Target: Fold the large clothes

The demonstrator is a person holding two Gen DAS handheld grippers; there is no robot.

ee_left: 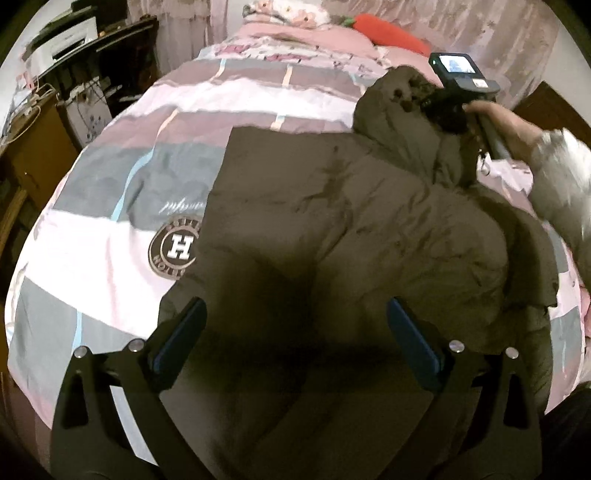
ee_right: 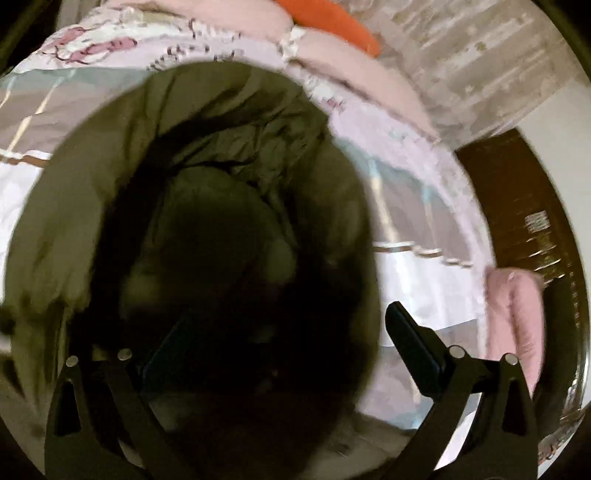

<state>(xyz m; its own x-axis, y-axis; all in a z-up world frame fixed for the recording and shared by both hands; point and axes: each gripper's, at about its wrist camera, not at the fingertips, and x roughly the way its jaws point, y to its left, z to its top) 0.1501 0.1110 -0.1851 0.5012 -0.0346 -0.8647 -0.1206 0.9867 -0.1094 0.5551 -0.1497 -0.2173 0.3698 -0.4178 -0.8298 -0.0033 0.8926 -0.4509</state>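
A large olive-brown puffer jacket (ee_left: 351,206) lies spread on the bed. My left gripper (ee_left: 295,321) is open, with its jaws wide apart just above the jacket's near part. In the left wrist view my right gripper (ee_left: 448,107) is at the jacket's far right end, at the hood. In the right wrist view the hood (ee_right: 207,206) fills the frame and bulges between the spread fingers of my right gripper (ee_right: 291,328). The right finger (ee_right: 413,339) stands apart from the cloth; the left finger is lost in shadow. This view is blurred.
The bed has a pink, grey and white striped quilt (ee_left: 110,221) with a round H logo (ee_left: 173,247). Pillows and an orange carrot-shaped cushion (ee_left: 391,29) lie at the head. A dark desk with a printer (ee_left: 70,44) stands left. A brown cabinet (ee_right: 517,206) stands right of the bed.
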